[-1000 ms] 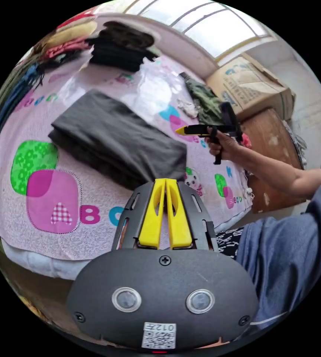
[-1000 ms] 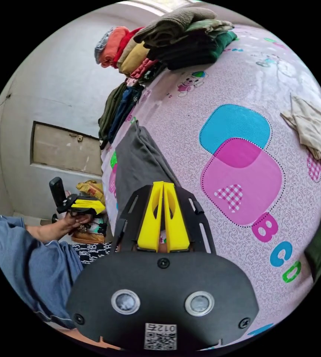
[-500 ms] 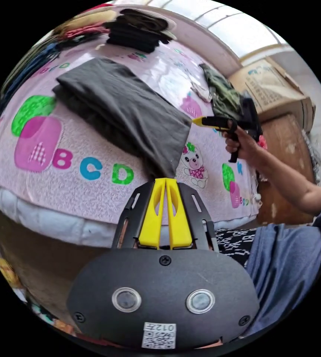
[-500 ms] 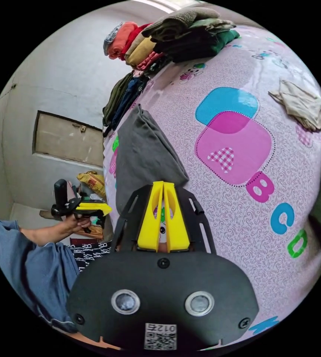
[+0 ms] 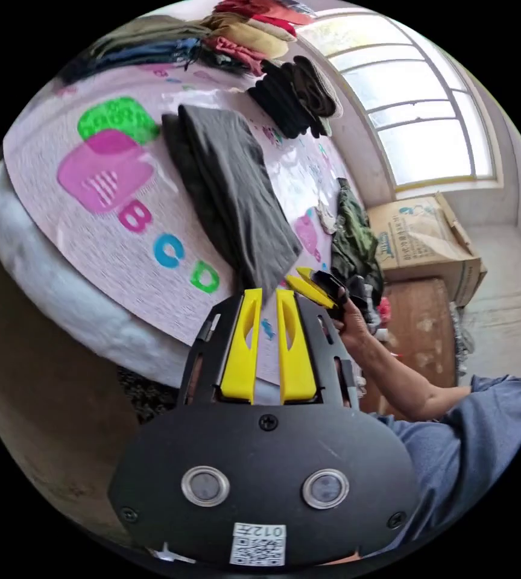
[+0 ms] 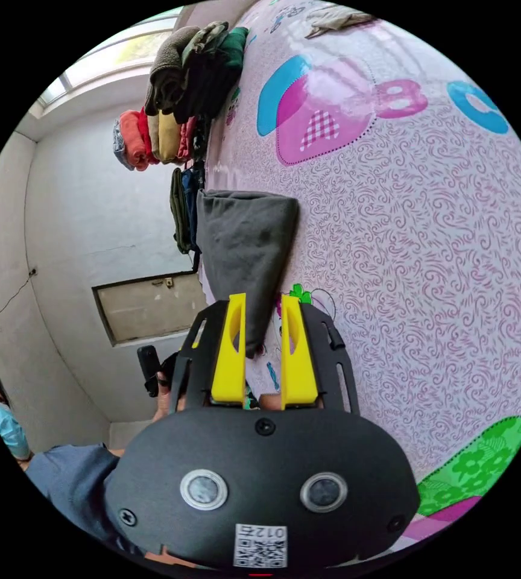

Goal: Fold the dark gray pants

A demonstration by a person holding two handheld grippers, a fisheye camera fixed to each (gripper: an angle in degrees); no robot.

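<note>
- The left gripper [image 5: 268, 292] has its jaws slightly parted and holds nothing, low in the frame's centre.
- The right gripper [image 6: 263, 298] has its jaws apart around a corner of the dark gray pants [image 6: 242, 253].
- The folded pants lie on the patterned bed cover [image 6: 429, 241].

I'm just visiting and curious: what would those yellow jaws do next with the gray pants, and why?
Probably ease forward and close on the near end of the dark gray pants. Both the left gripper and the right gripper have open jaws at that edge, gripping nothing yet.
</note>
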